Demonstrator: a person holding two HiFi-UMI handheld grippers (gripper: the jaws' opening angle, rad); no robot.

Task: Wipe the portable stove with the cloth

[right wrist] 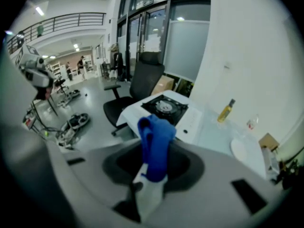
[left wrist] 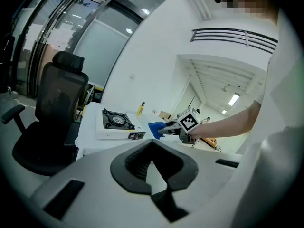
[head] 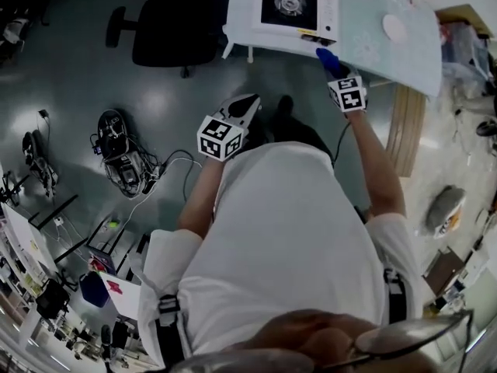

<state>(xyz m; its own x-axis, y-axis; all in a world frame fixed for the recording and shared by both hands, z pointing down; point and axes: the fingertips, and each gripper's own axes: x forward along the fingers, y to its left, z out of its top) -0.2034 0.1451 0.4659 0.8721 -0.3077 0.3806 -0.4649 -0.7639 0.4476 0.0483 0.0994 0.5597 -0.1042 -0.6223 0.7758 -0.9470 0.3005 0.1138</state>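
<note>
**Head view.** A person in a white shirt is seen from above. The portable stove [head: 291, 6] sits on a white table [head: 365, 47] at the top of the frame. A yellow and dark label runs along its near edge, too small to read. A white plate [head: 394, 28] lies to its right on the same table. The right gripper [head: 332, 65] reaches up to the table's near edge just below the stove, with the blue cloth [head: 326, 54] at its tip. The left gripper [head: 247, 106] hangs lower, over the floor, well apart from the table. Each carries a cube of black-and-white square markers with no letters. An office chair [head: 175, 22] stands at upper left.

**Left gripper view.** The left gripper's [left wrist: 153, 172] dark jaws are pressed together at lower centre with nothing between them. Beyond them, at mid-frame, the stove [left wrist: 116, 122] rests on the table [left wrist: 91, 137]. Its front label is illegible. Behind it stands a bottle [left wrist: 141, 109] of yellow liquid. Just right of the stove, the right gripper [left wrist: 165, 127] holds the cloth [left wrist: 156, 128] in the air. The chair [left wrist: 52, 122] fills the left.

**Right gripper view.** The right gripper's [right wrist: 151, 175] jaws are clamped on the cloth [right wrist: 156, 137], which stands up in a bunched fold at centre. Past it lies the stove [right wrist: 165, 106]. To the right, on the table [right wrist: 213, 133], are the bottle [right wrist: 226, 110] with its yellowish liquid and the plate [right wrist: 242, 148]. A cardboard box [right wrist: 268, 141] sits at the far right, and its contents cannot be made out.
</note>
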